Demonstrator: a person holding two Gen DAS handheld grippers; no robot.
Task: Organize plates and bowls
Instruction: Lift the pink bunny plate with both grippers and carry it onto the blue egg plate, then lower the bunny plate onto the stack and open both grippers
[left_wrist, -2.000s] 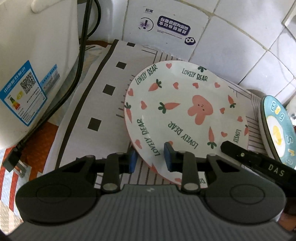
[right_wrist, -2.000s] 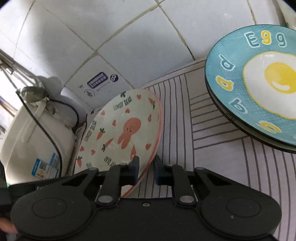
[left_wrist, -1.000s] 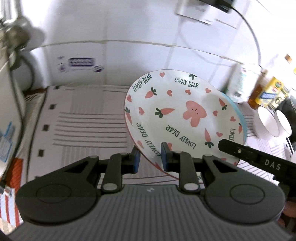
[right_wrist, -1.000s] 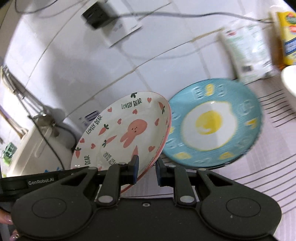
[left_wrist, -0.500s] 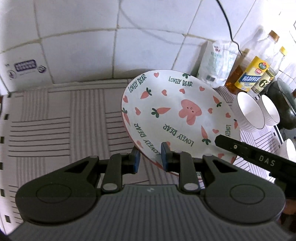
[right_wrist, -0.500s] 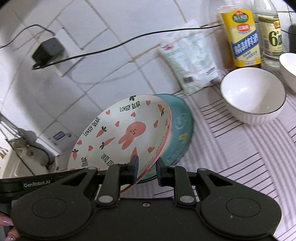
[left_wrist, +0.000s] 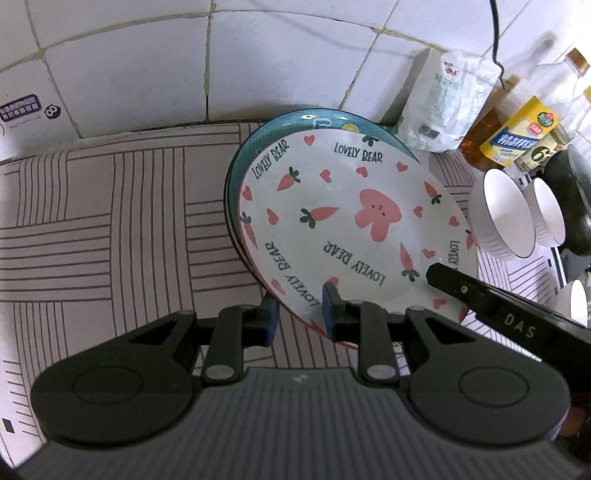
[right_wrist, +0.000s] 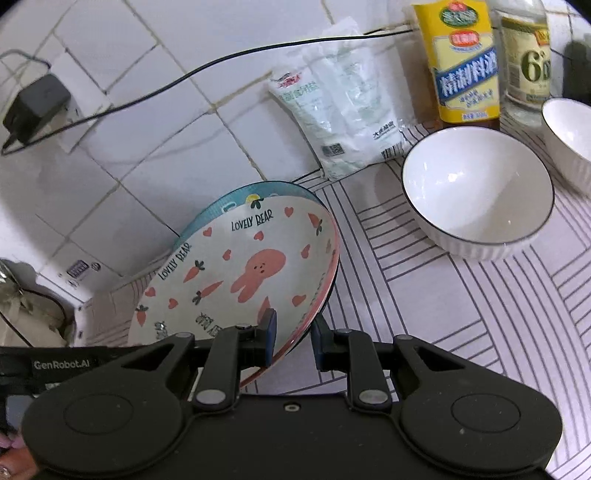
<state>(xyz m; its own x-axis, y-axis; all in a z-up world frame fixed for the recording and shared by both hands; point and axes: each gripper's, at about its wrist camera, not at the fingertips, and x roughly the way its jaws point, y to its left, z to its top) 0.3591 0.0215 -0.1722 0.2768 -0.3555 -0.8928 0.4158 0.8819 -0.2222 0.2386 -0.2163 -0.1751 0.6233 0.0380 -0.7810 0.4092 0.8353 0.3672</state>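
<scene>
**Rabbit plate held at two rim points above the blue plate**

Left gripper (left_wrist: 298, 308): jaws nearly closed, blue pads clamped on the near rim of the rabbit plate (left_wrist: 354, 225), one pad over the face, one under.

Right gripper (right_wrist: 291, 332): likewise narrowed to a pinch on the same plate's opposite rim; in the left wrist view its black finger reaches onto the plate edge from the right.

Rabbit plate: white, carrots, hearts, "LOVELY BEAR" lettering, pink rim. Tilted, directly over the blue plate (left_wrist: 295, 120) near the tiled wall (left_wrist: 147, 74). Whether the two plates touch cannot be told.

Blue plate: only a crescent of rim shows beyond the rabbit plate; its pattern is mostly covered. It lies on the striped mat (left_wrist: 110, 221).

White bowl (right_wrist: 476, 199): dark-rimmed, ribbed, upright on the mat, right of the plates and apart from them. A second white bowl (right_wrist: 569, 136) is cut off at the frame edge.

Against the wall: a white packet (right_wrist: 340, 110), a yellow-labelled bottle (right_wrist: 461, 62), a clear bottle (right_wrist: 524, 55) with tops out of frame. A black cable (right_wrist: 221, 62) runs to a plug (right_wrist: 35, 107).

A fingertip (right_wrist: 9, 456) shows at the lower left corner, mostly cut off.
</scene>
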